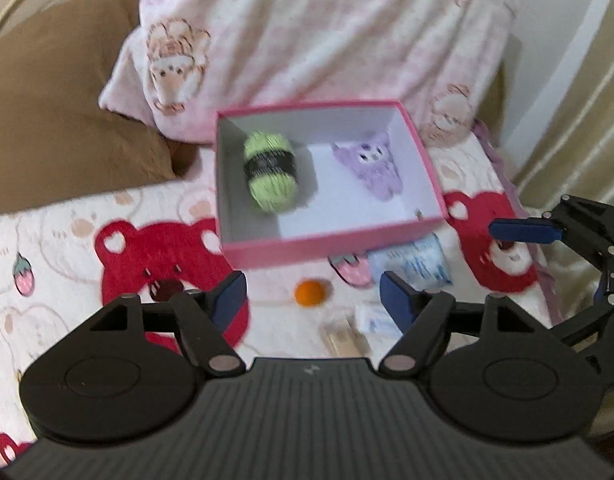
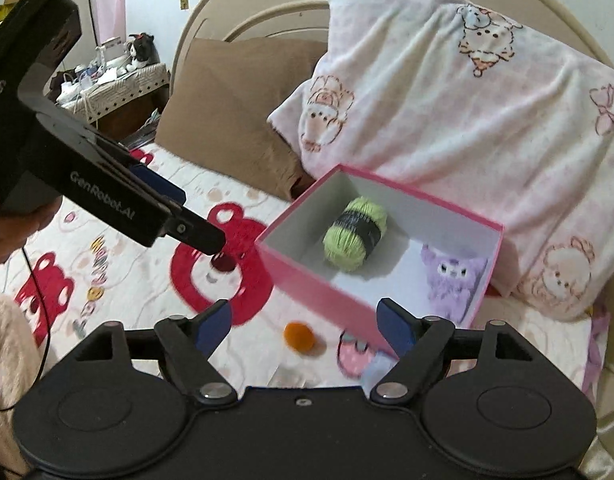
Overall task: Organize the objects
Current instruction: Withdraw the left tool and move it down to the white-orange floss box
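A pink box [image 1: 267, 250] [image 2: 307, 280] lies open on the bed. Inside it lie a green yarn ball with a black band [image 1: 270, 170] [image 2: 354, 234] and a purple plush toy [image 1: 373, 164] [image 2: 453, 276]. In front of the box, on the blanket, are an orange ball [image 1: 309, 292] [image 2: 300, 336], pale blue packets [image 1: 417, 260] and a beige item [image 1: 343, 336]. My left gripper [image 1: 313, 298] hovers open above these loose items, holding nothing. My right gripper [image 2: 305, 324] is open too and empty, near the box's front corner. The right gripper also shows at the left wrist view's right edge.
The bed has a white blanket with red bears [image 1: 155, 264] [image 2: 223, 264]. A pink patterned pillow [image 1: 307, 32] [image 2: 467, 120] and a brown pillow [image 1: 59, 120] [image 2: 227, 104] lean on the headboard behind the box. A cluttered nightstand [image 2: 115, 88] stands at far left.
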A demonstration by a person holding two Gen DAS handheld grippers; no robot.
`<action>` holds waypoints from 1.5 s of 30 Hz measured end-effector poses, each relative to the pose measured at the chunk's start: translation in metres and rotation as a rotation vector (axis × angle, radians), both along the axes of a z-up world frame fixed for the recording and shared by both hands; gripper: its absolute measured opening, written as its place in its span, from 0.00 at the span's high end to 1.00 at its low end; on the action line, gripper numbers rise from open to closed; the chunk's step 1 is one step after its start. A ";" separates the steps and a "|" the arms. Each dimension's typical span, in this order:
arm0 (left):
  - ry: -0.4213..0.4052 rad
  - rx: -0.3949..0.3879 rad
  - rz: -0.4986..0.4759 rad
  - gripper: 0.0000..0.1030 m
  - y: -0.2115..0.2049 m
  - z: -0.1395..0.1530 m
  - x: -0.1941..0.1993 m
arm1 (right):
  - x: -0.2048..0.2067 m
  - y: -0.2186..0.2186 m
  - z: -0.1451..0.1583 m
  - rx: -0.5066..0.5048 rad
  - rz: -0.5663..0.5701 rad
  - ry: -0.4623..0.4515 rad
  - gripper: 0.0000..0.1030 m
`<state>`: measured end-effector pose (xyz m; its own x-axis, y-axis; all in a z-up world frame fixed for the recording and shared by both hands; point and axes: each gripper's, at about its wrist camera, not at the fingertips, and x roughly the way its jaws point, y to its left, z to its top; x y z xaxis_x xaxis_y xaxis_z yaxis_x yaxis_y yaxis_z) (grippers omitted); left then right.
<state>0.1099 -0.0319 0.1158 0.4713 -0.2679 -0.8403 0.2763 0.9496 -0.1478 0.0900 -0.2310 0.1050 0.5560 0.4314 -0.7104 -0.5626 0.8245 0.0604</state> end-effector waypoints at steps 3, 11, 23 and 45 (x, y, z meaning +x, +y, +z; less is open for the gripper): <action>0.024 -0.031 -0.013 0.27 0.000 -0.004 -0.019 | -0.023 -0.005 -0.001 -0.006 0.008 0.005 0.18; 0.074 -0.046 -0.031 0.25 -0.008 -0.036 -0.051 | -0.070 -0.015 -0.027 -0.035 0.022 0.038 0.15; 0.131 -0.070 -0.051 0.19 -0.033 -0.109 -0.070 | -0.083 -0.035 -0.098 -0.054 -0.057 0.088 0.11; 0.122 -0.169 -0.037 0.21 -0.069 -0.189 -0.087 | -0.097 -0.027 -0.187 -0.120 -0.098 -0.004 0.11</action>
<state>0.0224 -0.1012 -0.0729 0.3554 -0.4255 -0.8323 0.2811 0.8978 -0.3389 -0.0071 -0.2578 -0.0816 0.5941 0.2874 -0.7513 -0.4791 0.8767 -0.0435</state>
